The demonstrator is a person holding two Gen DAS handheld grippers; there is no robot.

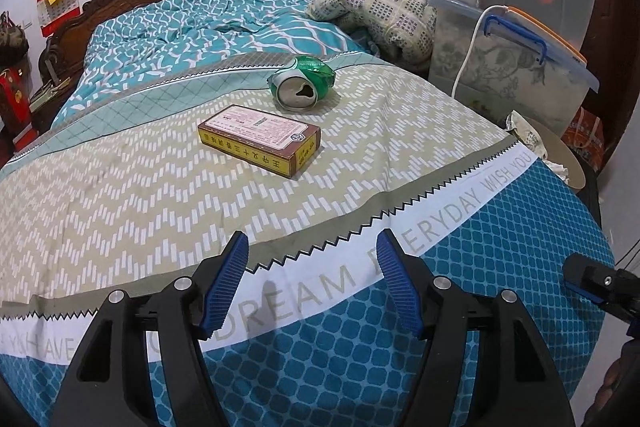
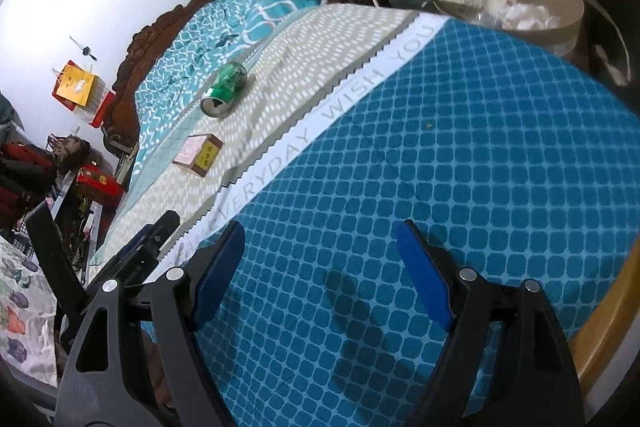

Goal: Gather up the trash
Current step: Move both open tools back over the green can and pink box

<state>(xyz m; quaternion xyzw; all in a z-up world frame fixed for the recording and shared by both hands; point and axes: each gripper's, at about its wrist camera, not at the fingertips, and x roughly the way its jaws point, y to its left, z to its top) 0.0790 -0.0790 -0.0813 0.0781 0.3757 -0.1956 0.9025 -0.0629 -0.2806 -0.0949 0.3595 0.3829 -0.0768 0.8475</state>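
left gripper (image 1: pixel 310 281), right gripper (image 2: pixel 320 271): gaping, empty | risk: crushed green aluminium can (image 1: pixel 303 82) rolling off if nudged | brown-yellow cardboard box (image 1: pixel 260 139) untouched

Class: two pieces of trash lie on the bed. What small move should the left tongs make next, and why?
Probably ease the left tongs forward to the box: they are open and empty, and the box lies nearer than the crushed can.
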